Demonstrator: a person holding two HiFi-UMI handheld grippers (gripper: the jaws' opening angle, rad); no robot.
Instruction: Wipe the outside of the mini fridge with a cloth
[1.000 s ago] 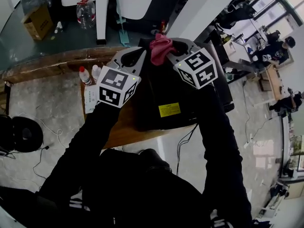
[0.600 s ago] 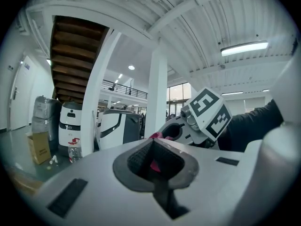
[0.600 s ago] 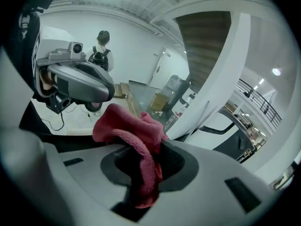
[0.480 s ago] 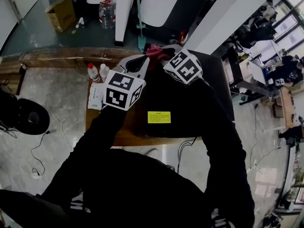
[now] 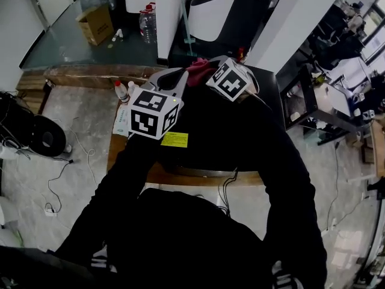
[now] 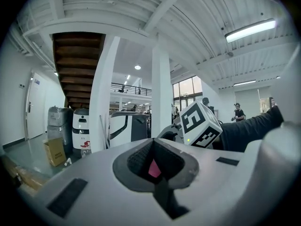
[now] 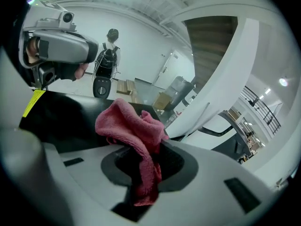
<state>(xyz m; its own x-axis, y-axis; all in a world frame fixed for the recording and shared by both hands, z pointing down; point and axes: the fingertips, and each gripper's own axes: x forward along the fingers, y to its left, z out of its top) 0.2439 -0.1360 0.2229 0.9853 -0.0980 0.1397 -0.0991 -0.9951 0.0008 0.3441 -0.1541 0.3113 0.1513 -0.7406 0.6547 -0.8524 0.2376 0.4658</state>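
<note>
Right tool (image 7: 149, 166) is pinching the pink cloth (image 7: 129, 124), now sitting nearer the far edge of the black mini fridge (image 5: 204, 143) than a second ago; left tool (image 6: 154, 166), jaws pressed together, is hovering just beside it, with bottles (image 5: 122, 91) crowding the desk (image 5: 113, 156) on the left

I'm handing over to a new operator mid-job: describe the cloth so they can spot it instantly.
Find the black mini fridge on the wooden table. At its far edge the right gripper is shut on a crumpled cloth, which bunches up above the jaws. It is the only pink, soft thing there; the bottles left of the fridge are white and rigid.
</note>
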